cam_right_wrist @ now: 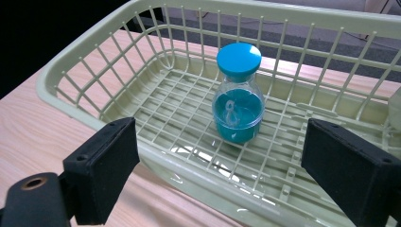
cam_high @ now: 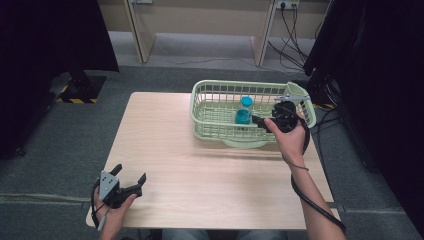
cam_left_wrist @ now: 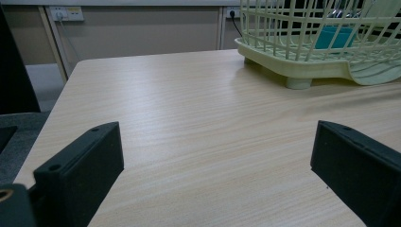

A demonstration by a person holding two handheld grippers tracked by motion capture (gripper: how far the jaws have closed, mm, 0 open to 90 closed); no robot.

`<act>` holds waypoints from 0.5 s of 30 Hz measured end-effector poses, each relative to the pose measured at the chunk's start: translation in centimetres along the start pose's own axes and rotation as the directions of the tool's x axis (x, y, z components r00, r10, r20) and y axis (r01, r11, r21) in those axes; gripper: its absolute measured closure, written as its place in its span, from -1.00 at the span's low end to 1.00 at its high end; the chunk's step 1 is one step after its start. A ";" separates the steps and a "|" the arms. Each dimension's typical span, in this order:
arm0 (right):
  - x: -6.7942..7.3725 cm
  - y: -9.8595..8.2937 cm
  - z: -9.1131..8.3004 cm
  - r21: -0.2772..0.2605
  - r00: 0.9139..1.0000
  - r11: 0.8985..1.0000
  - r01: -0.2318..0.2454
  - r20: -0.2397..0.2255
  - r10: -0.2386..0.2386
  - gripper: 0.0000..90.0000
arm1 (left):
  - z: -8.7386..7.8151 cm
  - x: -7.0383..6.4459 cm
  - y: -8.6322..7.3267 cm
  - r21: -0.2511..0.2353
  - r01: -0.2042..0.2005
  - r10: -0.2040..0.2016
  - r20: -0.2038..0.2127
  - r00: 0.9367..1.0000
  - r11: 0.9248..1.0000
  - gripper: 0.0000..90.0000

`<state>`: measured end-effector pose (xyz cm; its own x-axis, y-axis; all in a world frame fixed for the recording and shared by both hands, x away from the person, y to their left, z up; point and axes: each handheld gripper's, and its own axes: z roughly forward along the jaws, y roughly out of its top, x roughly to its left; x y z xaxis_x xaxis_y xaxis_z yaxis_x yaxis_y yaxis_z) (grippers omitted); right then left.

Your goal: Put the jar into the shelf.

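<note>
The right gripper (cam_right_wrist: pixel 222 165) has its 2 jaws spread wide and empty, poised at the near wall of the basket (cam_right_wrist: pixel 75 101) and aimed at the bottle (cam_right_wrist: pixel 238 94) that stands upright on the basket's grid floor. In the high view the right gripper (cam_high: pixel 260 121) sits at the basket's right end, near the table's far right corner, with the bottle (cam_high: pixel 244 112) just beyond its tips and roughly midway along the basket (cam_high: pixel 200 107). Judging from this, the step in hand is the reach for the bottle, and doing it well calls for lifting the jaws clear of the basket's rim first, since they look low enough to catch the wall. The 2 pads should then straddle the clear body below the blue cap (cam_right_wrist: pixel 239 59), level and square to it, because the round, smooth glass or plastic will likely slip or tip if pinched off-centre or at the narrowing neck. Close slowly until both pads bear evenly, then lift straight up so the base does not snag on the grid. The left gripper (cam_high: pixel 131 182) rests near the table's near left corner with its jaws also apart and holding nothing; its own view shows them (cam_left_wrist: pixel 215 170) over bare table (cam_left_wrist: pixel 198 118), well apart from the basket (cam_left_wrist: pixel 302 71), and it can stay there.
</note>
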<state>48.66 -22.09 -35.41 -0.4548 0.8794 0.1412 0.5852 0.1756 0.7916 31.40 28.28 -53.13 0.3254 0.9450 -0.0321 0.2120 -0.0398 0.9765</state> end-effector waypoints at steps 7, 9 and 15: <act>0.3 -0.9 -0.8 -0.011 1.000 1.000 0.009 -0.012 -0.009 -0.74 | 0.0 0.0 0.0 0.000 -0.003 0.003 -0.001 1.000 1.000 -0.94; 0.4 -1.1 -1.1 -0.015 1.000 1.000 0.011 -0.018 -0.011 -0.74 | 0.0 0.0 0.0 0.000 -0.003 0.003 -0.002 1.000 1.000 -0.94; 0.7 -1.9 -1.8 -0.025 0.999 0.999 0.021 -0.023 -0.021 -0.74 | 0.0 0.0 0.0 -0.001 -0.003 0.003 -0.002 1.000 1.000 -0.94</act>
<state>46.01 -22.62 -35.75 -0.4827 0.8648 0.1381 0.5584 0.1825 0.8092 31.38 28.25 -53.13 0.3245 0.9455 -0.0287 0.2103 -0.0425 0.9767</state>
